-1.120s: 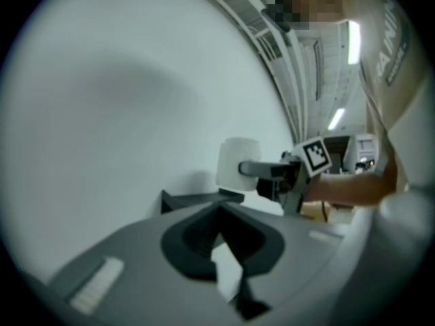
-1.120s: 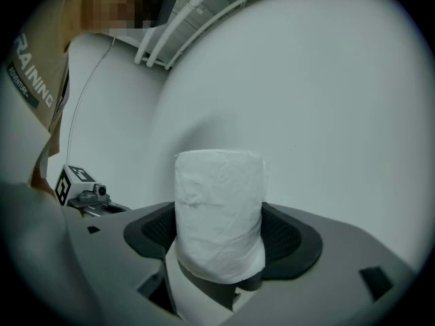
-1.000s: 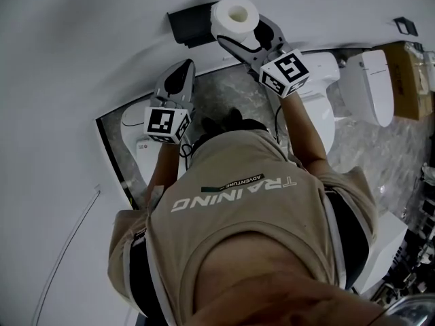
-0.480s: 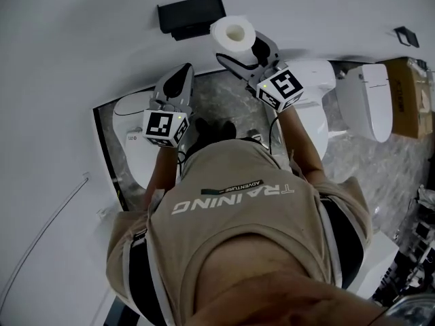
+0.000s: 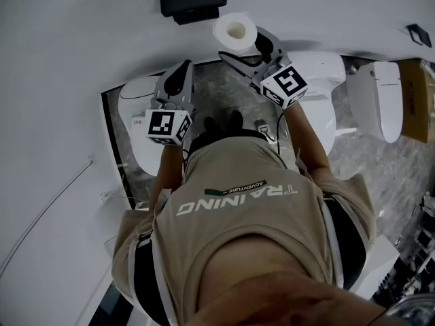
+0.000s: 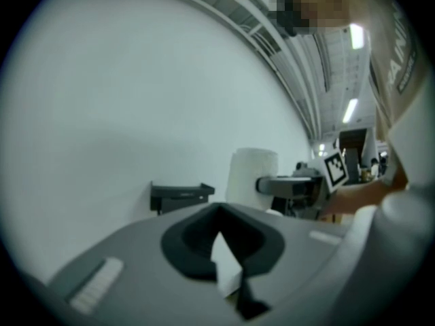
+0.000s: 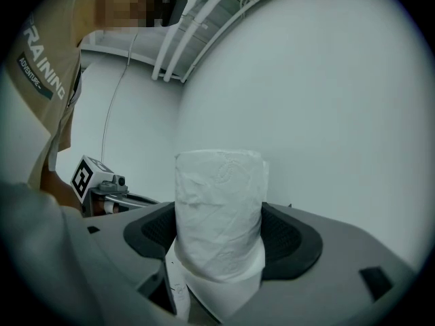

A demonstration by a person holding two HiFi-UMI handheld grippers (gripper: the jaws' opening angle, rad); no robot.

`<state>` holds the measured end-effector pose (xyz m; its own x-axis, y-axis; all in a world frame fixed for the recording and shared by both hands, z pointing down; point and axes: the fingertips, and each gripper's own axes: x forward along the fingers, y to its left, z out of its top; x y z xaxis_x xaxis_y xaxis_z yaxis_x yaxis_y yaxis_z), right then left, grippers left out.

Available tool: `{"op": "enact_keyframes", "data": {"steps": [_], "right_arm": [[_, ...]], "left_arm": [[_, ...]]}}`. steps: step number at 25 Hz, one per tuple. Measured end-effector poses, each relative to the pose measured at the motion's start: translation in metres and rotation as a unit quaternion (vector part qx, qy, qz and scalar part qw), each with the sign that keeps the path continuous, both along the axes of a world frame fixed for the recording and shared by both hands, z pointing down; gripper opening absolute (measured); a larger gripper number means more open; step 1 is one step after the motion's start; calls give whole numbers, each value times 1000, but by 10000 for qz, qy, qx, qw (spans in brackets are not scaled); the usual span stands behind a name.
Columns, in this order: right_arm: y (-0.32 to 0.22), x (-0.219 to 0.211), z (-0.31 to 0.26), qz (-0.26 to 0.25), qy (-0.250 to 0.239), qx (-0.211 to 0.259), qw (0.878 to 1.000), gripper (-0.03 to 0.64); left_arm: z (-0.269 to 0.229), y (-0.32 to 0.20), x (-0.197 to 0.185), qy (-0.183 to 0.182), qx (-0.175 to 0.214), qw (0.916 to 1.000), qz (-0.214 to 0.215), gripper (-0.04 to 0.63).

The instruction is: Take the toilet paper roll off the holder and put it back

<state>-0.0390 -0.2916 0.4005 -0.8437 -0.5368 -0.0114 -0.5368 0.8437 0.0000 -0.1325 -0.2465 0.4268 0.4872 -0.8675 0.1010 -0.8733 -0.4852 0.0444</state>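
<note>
Shared roll
Head view looks steeply down, roll [image 5: 235,30] at 12 o'clock; right gripper view sits nearest, left farther back.

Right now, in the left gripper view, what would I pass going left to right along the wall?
Black holder → toilet paper roll → marker cube.

Left gripper [image 6: 221,243] low in the foreground, grey jaws pressed together, nothing held between them. Beyond, on a pale wall [image 6: 129,94], a black holder [image 6: 180,194]. Just beside it and apart from it, a white toilet paper roll [image 6: 250,175], upright, clamped by the right gripper [image 6: 268,184] reaching in from the other side. Behind that, a marker cube [image 6: 334,170] and a forearm [image 6: 357,195]. Higher up, ceiling lights [image 6: 354,36] and a beige shirt [image 6: 401,66].
</note>
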Motion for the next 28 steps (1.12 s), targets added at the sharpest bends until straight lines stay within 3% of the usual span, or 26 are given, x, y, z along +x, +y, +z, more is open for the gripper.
{"op": "enact_keyframes", "data": {"steps": [11, 17, 28], "right_arm": [[0, -7, -19, 534, -235, 169, 9982, 334], [-55, -20, -30, 591, -237, 338, 9974, 334], [-161, -41, -25, 612, -266, 160, 9976, 334]], "left_arm": [[0, 15, -12, 120, 128, 9991, 392, 0], [-1, 16, -13, 146, 153, 9986, 479, 0], [0, 7, -18, 119, 22, 9994, 336, 0]]}}
